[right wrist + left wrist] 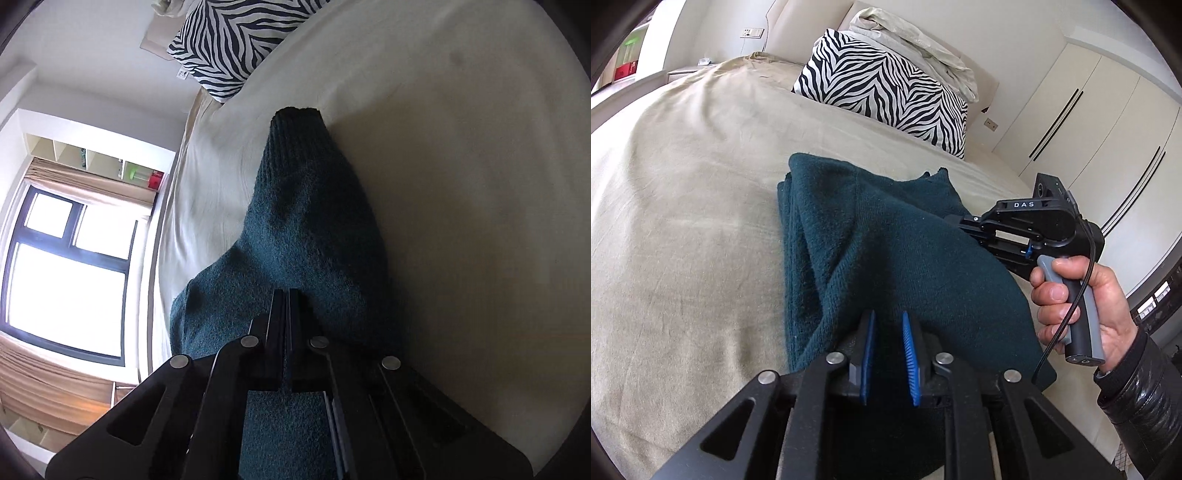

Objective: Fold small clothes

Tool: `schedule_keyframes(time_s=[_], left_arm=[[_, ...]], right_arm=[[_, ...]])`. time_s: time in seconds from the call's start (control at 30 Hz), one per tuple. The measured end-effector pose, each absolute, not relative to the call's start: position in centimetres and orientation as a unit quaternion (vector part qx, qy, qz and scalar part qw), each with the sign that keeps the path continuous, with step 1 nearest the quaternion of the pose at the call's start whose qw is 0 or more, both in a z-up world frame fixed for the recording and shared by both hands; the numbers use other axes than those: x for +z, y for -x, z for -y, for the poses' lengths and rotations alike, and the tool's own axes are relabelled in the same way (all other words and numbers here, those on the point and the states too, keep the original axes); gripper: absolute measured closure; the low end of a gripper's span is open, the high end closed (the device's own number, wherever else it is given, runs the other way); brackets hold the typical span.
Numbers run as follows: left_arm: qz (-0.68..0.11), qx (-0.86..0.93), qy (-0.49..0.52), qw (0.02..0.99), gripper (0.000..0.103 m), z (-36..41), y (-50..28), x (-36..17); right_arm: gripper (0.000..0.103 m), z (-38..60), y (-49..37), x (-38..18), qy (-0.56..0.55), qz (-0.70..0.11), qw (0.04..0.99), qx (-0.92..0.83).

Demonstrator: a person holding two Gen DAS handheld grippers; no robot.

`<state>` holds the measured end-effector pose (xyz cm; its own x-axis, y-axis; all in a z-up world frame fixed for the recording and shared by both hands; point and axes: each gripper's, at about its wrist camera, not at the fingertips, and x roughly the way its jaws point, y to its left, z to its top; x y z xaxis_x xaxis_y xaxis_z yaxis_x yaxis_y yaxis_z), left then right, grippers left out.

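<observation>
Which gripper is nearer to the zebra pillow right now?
Right, as far as the pictures show. The right gripper holds the dark green garment at the side toward the zebra pillow. The left gripper grips the garment's near edge, farther down the bed.

Bed (683, 206) under my tongs — beige cover, lightly creased. Dark green knit garment (849, 236) lies on it just ahead of my left tongs, partly folded. Zebra pillow (886, 92) farther ahead — cream bedding (916, 44) piled behind it.
</observation>
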<state>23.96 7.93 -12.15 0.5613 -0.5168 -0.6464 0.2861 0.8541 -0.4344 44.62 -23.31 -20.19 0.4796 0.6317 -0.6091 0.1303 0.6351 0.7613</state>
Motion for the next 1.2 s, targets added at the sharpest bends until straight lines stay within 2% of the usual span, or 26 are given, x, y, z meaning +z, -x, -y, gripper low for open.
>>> schedule_keyframes(time_s=[0.1,0.13,0.2,0.23,0.33,0.37,0.4,0.43,0.5,0.57,0.67,0.73,0.77,0.8,1.0,1.2], left_arm=[[-0.392,-0.222,0.148,0.880,0.072,-8.3,-23.8,-11.1],[-0.382,-0.218,0.151,0.885,0.069,-8.6,-23.8,-10.5],[-0.365,-0.212,0.156,0.893,0.057,-9.2,-23.8,-9.6],[-0.363,-0.209,0.153,0.895,0.057,-9.2,-24.4,-9.2],[-0.364,-0.196,0.134,0.901,0.056,-8.2,-27.0,-8.7],[-0.375,-0.191,0.127,0.898,0.056,-7.7,-28.2,-8.9],[-0.394,-0.180,0.116,0.894,0.056,-7.1,-29.6,-9.6],[-0.423,-0.169,0.103,0.884,0.056,-6.6,-30.6,-10.8],[-0.437,-0.175,0.107,0.876,0.059,-6.5,-31.6,-12.7],[-0.432,-0.179,0.109,0.877,0.060,-6.8,-31.5,-12.7],[-0.423,-0.185,0.127,0.878,0.063,-7.9,-30.3,-11.9],[-0.402,-0.182,0.151,0.885,0.057,-9.6,-29.0,-10.7],[-0.394,-0.165,0.156,0.891,0.041,-10.6,-28.4,-10.4],[-0.392,-0.153,0.161,0.893,0.027,-11.5,-28.0,-10.3],[-0.465,-0.188,0.213,0.839,0.026,-13.4,-28.0,-13.0],[-0.515,-0.221,0.231,0.795,0.026,-12.7,-28.2,-13.6]], right_arm=[[0.103,22.6,-43.5,-18.4,-0.371,-0.476,0.780,0.164],[0.096,22.1,-43.2,-17.5,-0.377,-0.466,0.780,0.179],[0.090,21.1,-42.9,-16.0,-0.394,-0.442,0.774,0.225],[0.088,20.8,-42.8,-15.5,-0.393,-0.435,0.774,0.238],[0.072,19.6,-43.1,-14.9,-0.386,-0.430,0.774,0.258],[0.060,19.5,-43.4,-15.5,-0.383,-0.439,0.774,0.247],[0.058,19.7,-43.8,-16.3,-0.379,-0.447,0.777,0.229],[0.061,20.6,-43.2,-17.4,-0.379,-0.443,0.781,0.225],[0.081,22.4,-43.1,-18.7,-0.396,-0.437,0.777,0.222],[0.081,23.9,-42.4,-19.0,-0.417,-0.429,0.768,0.228],[0.077,25.6,-40.7,-17.5,-0.393,-0.421,0.788,0.217],[0.056,26.7,-39.1,-16.7,-0.374,-0.425,0.798,0.207],[0.033,27.1,-38.4,-16.4,-0.367,-0.428,0.802,0.200],[0.027,27.3,-37.8,-16.2,-0.360,-0.431,0.804,0.197],[0.027,26.9,-35.3,-18.5,-0.358,-0.502,0.754,0.228],[0.029,25.4,-34.0,-19.9,-0.350,-0.530,0.737,0.231]])
